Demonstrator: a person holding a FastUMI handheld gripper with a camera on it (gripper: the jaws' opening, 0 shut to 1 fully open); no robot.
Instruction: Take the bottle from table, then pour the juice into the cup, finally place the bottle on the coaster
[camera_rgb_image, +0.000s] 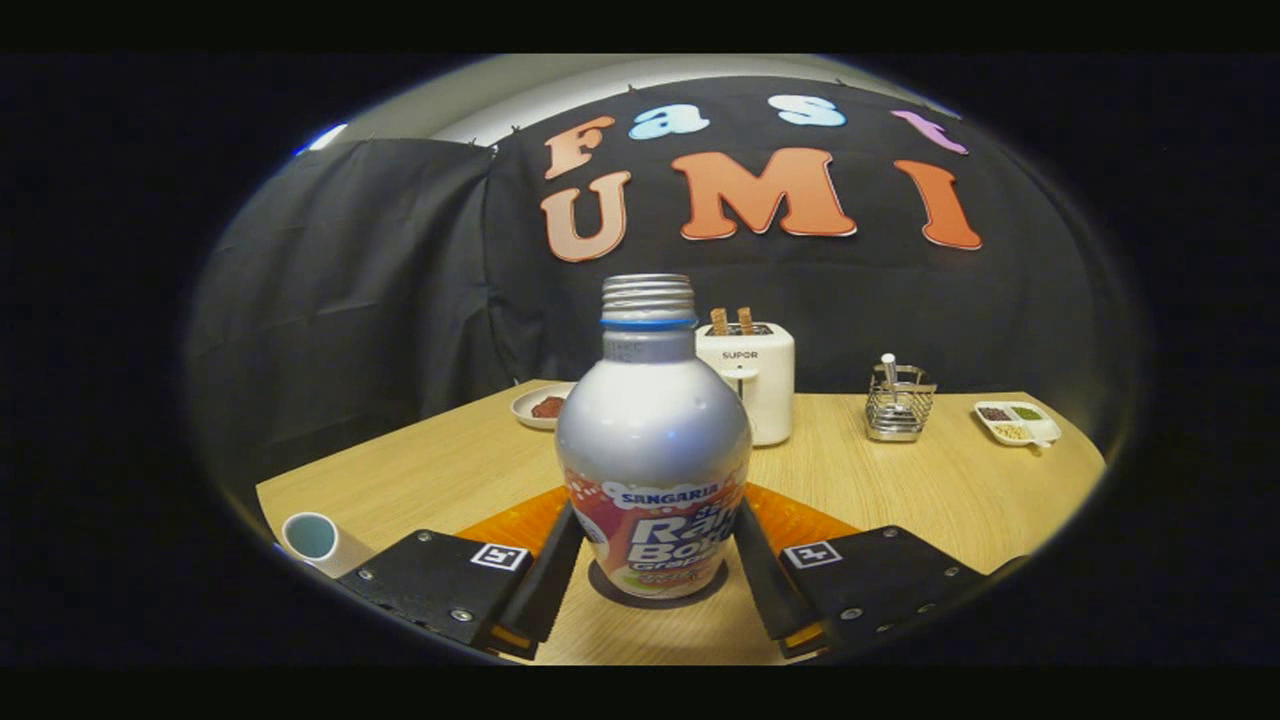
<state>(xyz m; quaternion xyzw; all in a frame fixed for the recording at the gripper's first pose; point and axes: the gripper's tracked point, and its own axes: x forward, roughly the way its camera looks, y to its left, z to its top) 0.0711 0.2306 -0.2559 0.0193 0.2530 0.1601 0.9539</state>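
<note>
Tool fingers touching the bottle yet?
Touching. Gripper view: both fingers lie flush against the bottle sides, no gap visible, bottle standing on the table between them.

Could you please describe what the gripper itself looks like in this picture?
The gripper has two flat black fingers. Behind each sits a black plate with small silver screws and a square black-and-white marker. Small orange patches show near the lower ends of the fingers. No cables are visible.
</note>
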